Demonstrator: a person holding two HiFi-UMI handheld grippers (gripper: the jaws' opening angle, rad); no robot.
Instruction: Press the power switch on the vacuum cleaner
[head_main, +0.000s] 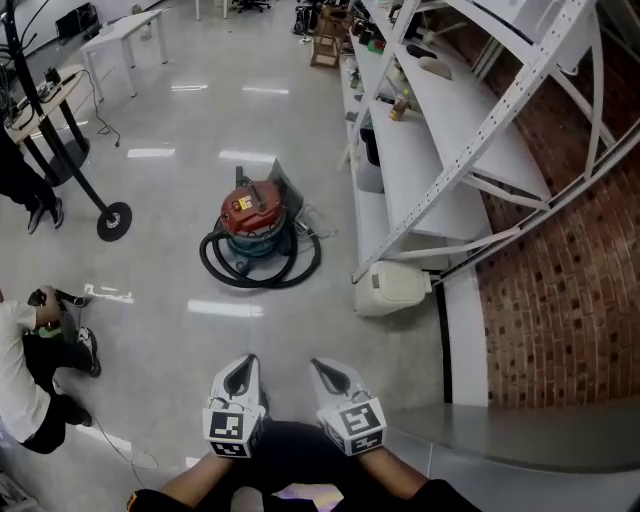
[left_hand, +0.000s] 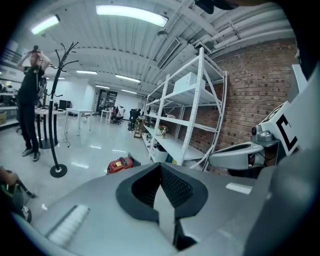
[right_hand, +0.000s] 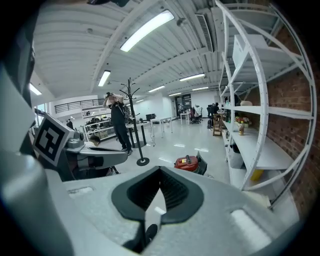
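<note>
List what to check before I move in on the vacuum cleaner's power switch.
1. Vacuum cleaner in sight, on the floor ahead beside the white shelving: ok.
2. Power switch spotted: too small to make out: cannot tell.
3. Left tool empty, jaws together: ok.
4. Right tool empty, jaws together: ok.
5. Tools close enough to press: both are well short of the vacuum cleaner: not ok.
6. Footing near it: black hose loops on the floor round its base and may snag feet: not ok.
</note>
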